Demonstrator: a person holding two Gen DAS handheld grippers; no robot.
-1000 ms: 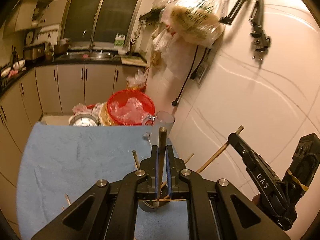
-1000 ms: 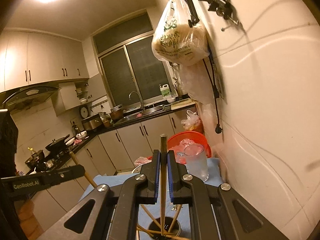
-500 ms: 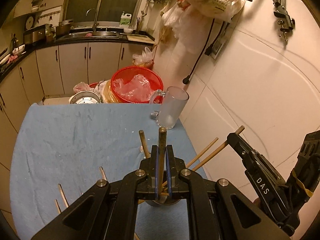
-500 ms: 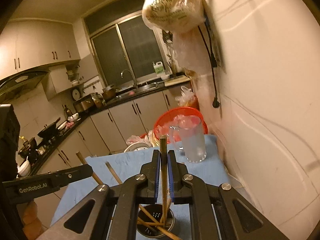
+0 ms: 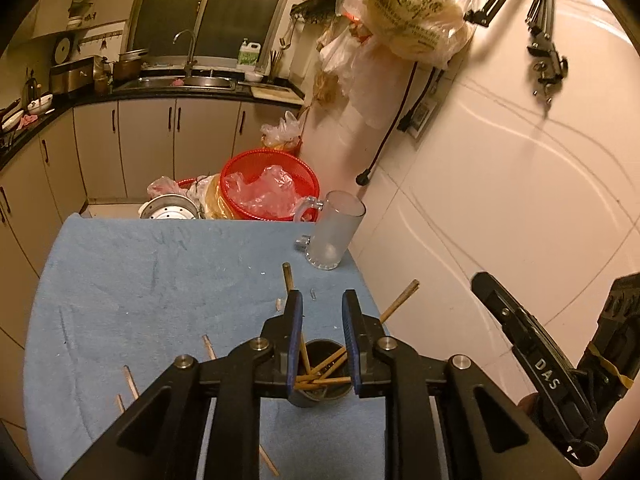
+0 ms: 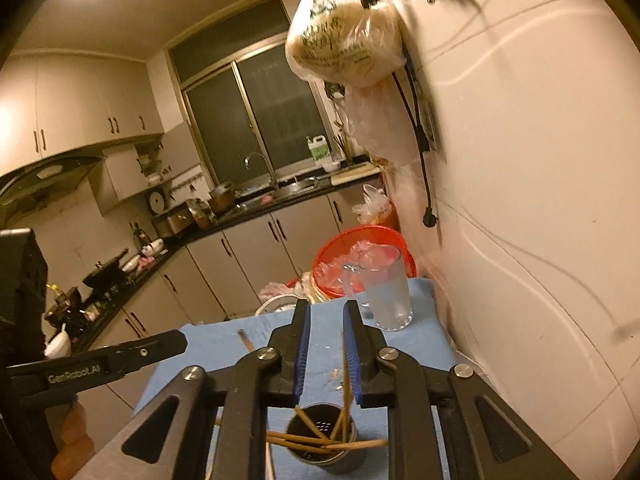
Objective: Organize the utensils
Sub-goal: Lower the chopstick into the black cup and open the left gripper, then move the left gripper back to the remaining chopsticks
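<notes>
A dark metal utensil cup stands on the blue cloth with several wooden chopsticks leaning in it. My left gripper hovers just above the cup. Its jaws are opening and nothing is pressed between them; one chopstick rises from the cup behind the left finger. My right gripper is also over the cup. Its jaws are opening too, and a chopstick stands loose beside its right pad, its lower end in the cup. Each gripper shows at the edge of the other's view.
Loose chopsticks lie on the cloth at the near left. A frosted glass mug stands at the far right corner, beside the white wall. Behind the table are a red basket and a metal pot.
Both grippers were shut on an upright chopstick each. Now both have parted their jaws, and the chopsticks have slid down into the cup.
</notes>
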